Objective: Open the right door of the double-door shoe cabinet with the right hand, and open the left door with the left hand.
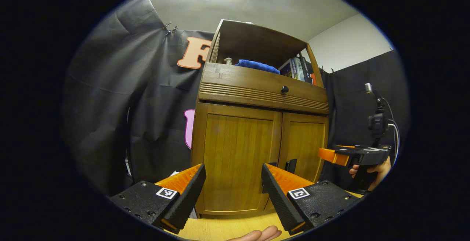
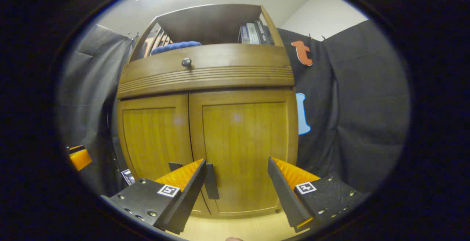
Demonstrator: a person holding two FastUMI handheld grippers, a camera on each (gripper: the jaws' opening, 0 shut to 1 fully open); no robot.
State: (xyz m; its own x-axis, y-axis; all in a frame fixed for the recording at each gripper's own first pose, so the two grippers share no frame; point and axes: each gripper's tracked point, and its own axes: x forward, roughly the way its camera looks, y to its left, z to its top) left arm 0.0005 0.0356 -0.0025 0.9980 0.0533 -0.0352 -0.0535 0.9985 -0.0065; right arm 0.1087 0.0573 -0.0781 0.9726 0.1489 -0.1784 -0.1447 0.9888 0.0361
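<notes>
The left claw [image 1: 233, 182] gapes wide and empty before the shut left door [image 1: 237, 158] of the shoe cabinet [image 1: 262, 87], which stands on the bench [image 1: 227, 228]. The right claw [image 2: 236, 176], equally spread and empty, faces the closed right door [image 2: 246, 149], beside its handle [image 2: 211, 180].

- Both cabinet doors closed: left door [image 1: 237, 156], right door [image 2: 244, 149].
- Open gap between each gripper and its door.
- Right gripper [image 1: 332, 156] just beside cabinet's right edge.
- Black cloth wall [image 2: 352, 116] near both cabinet sides.
</notes>
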